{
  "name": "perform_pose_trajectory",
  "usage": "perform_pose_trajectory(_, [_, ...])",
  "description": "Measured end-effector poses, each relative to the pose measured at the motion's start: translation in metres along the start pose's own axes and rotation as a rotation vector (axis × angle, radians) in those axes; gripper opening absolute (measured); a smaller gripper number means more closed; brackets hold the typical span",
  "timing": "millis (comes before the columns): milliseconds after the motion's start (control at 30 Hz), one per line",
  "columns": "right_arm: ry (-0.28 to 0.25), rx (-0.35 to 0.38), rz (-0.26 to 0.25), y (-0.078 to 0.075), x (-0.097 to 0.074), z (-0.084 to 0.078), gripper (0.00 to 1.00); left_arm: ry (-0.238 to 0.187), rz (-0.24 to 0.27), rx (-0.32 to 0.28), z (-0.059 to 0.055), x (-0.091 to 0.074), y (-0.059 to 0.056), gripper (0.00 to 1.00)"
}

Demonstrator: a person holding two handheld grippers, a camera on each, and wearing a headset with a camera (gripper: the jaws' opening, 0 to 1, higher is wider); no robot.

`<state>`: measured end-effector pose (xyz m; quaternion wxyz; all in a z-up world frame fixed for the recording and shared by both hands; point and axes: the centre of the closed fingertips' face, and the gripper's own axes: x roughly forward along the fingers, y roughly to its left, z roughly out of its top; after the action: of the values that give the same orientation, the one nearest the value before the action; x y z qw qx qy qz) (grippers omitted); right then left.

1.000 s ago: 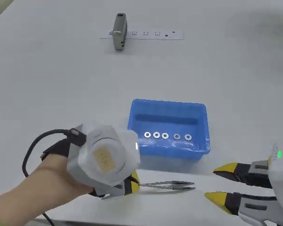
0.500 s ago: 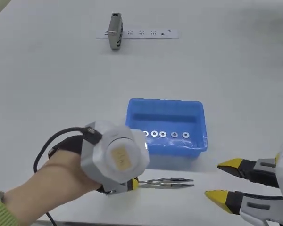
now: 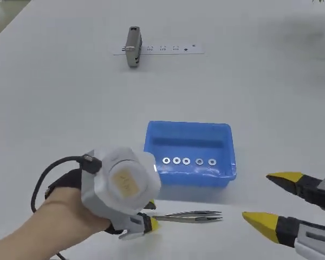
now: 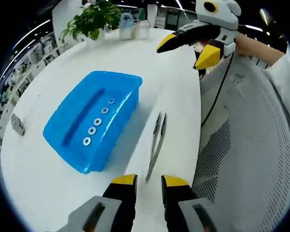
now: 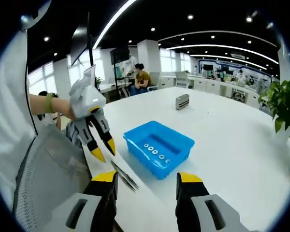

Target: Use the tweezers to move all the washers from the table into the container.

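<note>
The tweezers (image 3: 192, 216) (image 4: 156, 145) (image 5: 124, 177) lie flat on the white table in front of the blue container (image 3: 189, 125) (image 4: 111, 140) (image 5: 176, 157). Several washers (image 3: 187, 161) (image 4: 99, 118) (image 5: 154, 151) sit in a row inside it. My left gripper (image 3: 151, 214) (image 4: 149, 181) (image 5: 105, 151) is open, its yellow tips on either side of the tweezers' rear end without squeezing it. My right gripper (image 3: 256, 196) (image 5: 147, 178) (image 4: 179, 57) is wide open and holds nothing, to the right of the tweezers' points.
A power strip (image 3: 168, 49) with a grey adapter (image 3: 132, 39) lies at the far side of the table. A mesh chair (image 4: 246, 145) (image 5: 48, 169) stands by the near table edge. Potted plants (image 4: 94, 19) (image 5: 285, 106) stand further off.
The left gripper has drawn back slightly to the left and its jaws stand apart around the tweezers, which stay put on the table. The right gripper has shifted right.
</note>
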<state>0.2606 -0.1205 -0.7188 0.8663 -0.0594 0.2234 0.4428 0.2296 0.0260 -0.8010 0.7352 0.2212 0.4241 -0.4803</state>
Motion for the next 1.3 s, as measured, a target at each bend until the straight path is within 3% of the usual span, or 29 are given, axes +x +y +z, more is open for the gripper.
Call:
perform_pose_trajectory(67, [-0.047,0.005,-0.042,-0.010,-0.008,0.009,0.54,-0.077,0.045,-0.057,0.005,-0.014,0.003,0.28])
perform_pose_trajectory(133, [-0.063,-0.010,-0.074,-0.018,-0.014,0.013,0.61,-0.179,0.115,-0.142,0.011,-0.034,0.009,0.36])
perform_pose_trajectory(267, [-0.140,-0.041,-0.163,-0.033,-0.031,0.030,0.71,-0.422,0.250,-0.283,0.026,-0.080,0.020,0.54])
perform_pose_trajectory(300, [-0.168,-0.038,-0.180,-0.037,-0.035,0.035,0.74,-0.511,0.288,-0.324,0.031,-0.096,0.023,0.58])
perform_pose_trajectory(400, [-0.235,-0.019,-0.206,-0.042,-0.042,0.047,0.85,-0.675,0.390,-0.375,0.038,-0.131,0.028,0.68])
perform_pose_trajectory(533, [-0.277,-0.008,-0.213,-0.044,-0.048,0.057,0.92,-0.759,0.508,-0.419,0.036,-0.159,0.032,0.79])
perform_pose_trajectory(633, [-0.299,-0.016,-0.229,-0.045,-0.050,0.062,0.96,-0.846,0.549,-0.453,0.041,-0.172,0.032,0.85])
perform_pose_trajectory(733, [-0.310,-0.019,-0.245,-0.044,-0.051,0.063,0.99,-0.882,0.580,-0.471,0.040,-0.179,0.031,0.91])
perform_pose_trajectory(833, [-0.322,-0.017,-0.250,-0.041,-0.053,0.065,0.99,-0.885,0.600,-0.469,0.038,-0.183,0.029,0.98])
perform_pose_trajectory(1133, [-0.272,-0.032,-0.302,-0.040,-0.055,0.057,0.99,-0.918,0.652,-0.493,0.026,-0.197,0.028,0.99])
perform_pose_trajectory(1300, [-0.252,-0.016,-0.311,-0.041,-0.054,0.055,0.99,-0.905,0.668,-0.494,0.023,-0.198,0.027,0.99])
